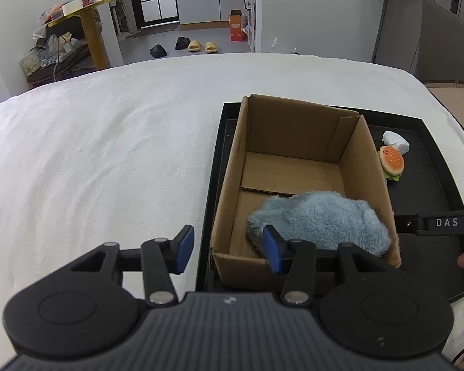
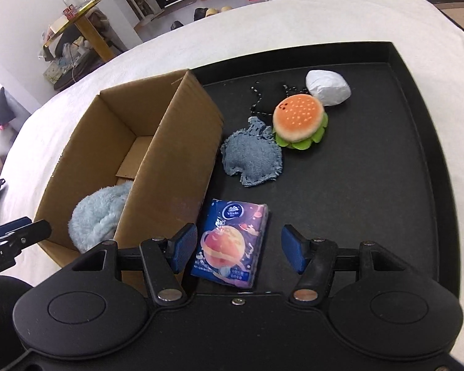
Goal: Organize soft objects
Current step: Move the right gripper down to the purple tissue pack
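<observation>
While both grippers gape empty, a fluffy blue plush (image 1: 320, 221) lies in the box (image 1: 297, 142).

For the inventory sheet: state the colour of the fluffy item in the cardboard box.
Light blue fluffy item; clearest in the left wrist view.

The right gripper (image 2: 238, 252) is seen with its jaws apart above a tissue pack (image 2: 232, 242) lying on the black tray (image 2: 423, 160). At ten o'clock a cardboard box (image 2: 170, 160) is stood, with a blue fluffy cloth (image 2: 99, 213) inside. At one o'clock a denim pouch (image 2: 253, 157), a burger plush (image 2: 300, 120) and a white wad (image 2: 328, 88) are laid.
</observation>
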